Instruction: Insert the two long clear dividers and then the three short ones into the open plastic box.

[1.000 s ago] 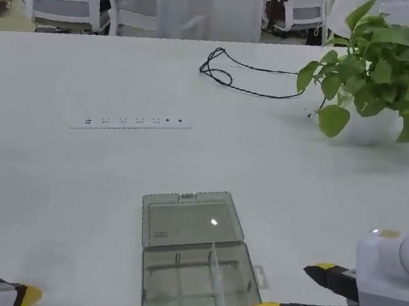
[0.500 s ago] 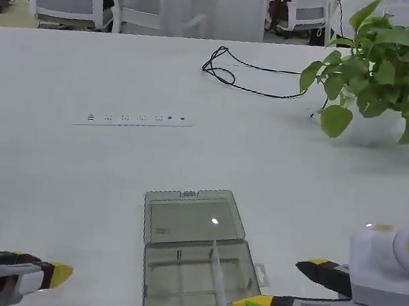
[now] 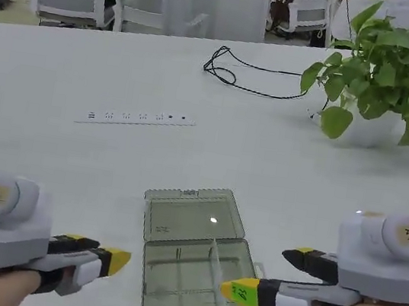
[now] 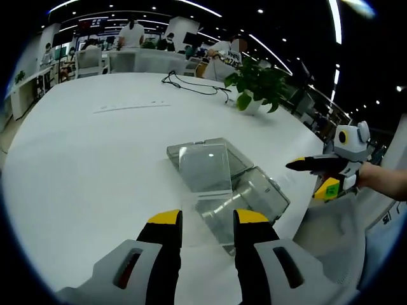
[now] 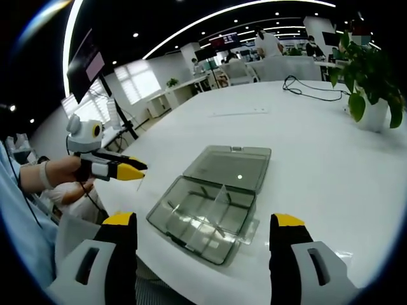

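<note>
Left tongs [image 3: 101,251] advanced, box [image 3: 171,273] between, right tongs [image 3: 267,271] opposite

The box [image 3: 196,263] is see-through, smoky grey. The table [image 3: 73,156] is plain white. The left gripper [image 3: 101,253] and right gripper [image 3: 267,272] are white and grey with yellow tips. The plant [image 3: 387,65] is green, the cable [image 3: 231,76] black.

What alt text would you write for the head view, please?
An open clear box lies on a white table, its lid flat behind it. The left gripper and right gripper flank it, both with jaws open. A potted plant stands at far right.
</note>
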A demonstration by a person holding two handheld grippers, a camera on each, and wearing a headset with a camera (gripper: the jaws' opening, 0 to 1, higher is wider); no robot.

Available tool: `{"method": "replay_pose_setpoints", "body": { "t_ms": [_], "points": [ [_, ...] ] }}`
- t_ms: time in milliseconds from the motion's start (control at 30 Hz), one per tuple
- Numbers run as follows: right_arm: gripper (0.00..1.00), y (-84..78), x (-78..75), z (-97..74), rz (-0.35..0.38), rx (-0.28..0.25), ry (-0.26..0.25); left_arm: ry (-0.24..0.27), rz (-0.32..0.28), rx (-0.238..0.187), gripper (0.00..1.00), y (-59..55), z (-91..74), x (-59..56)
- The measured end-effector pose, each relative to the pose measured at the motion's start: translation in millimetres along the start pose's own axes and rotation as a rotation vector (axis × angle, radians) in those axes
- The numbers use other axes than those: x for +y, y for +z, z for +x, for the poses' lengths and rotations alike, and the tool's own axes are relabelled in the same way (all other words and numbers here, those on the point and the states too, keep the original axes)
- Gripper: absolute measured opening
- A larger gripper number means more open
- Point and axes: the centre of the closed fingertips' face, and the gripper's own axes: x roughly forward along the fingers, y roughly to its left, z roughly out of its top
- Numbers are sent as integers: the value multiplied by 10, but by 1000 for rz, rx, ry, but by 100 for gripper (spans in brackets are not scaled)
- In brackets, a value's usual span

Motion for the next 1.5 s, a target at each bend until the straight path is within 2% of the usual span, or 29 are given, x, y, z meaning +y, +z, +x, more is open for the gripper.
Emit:
{"method": "replay_pose_setpoints", "body": {
  "t_ms": [167, 333, 533, 667, 767, 833, 1033, 1200, 1400, 1500],
  "points": [
    [85, 69, 60, 49, 16, -18, 15, -34, 22, -11, 30, 8, 110, -190],
    [83, 132, 105, 87, 30, -37, 25, -60, 29, -15, 30, 8, 185, -333],
    [70, 240, 110, 112, 94, -81, 24, -88, 26, -28, 30, 28, 232, -494],
    [63, 304, 165, 144, 126, -94, 47, -105, 28, -28, 30, 34, 269, -573],
    [56, 375, 220, 171, 189, -113, 72, -114, 33, -31, 30, 41, 290, -623],
    [50, 391, 247, 193, 229, -105, 87, -118, 36, -33, 30, 45, 297, -648],
    [34, 419, 333, 258, 290, -104, 127, -130, 29, -47, 30, 76, 303, -709],
    [24, 429, 385, 304, 350, -96, 153, -137, 31, -50, 30, 83, 300, -745],
    [15, 429, 380, 337, 381, -90, 150, -139, 25, -61, 30, 104, 293, -755],
    [14, 437, 392, 351, 386, -90, 154, -141, 22, -65, 30, 114, 290, -761]
  ]
}}
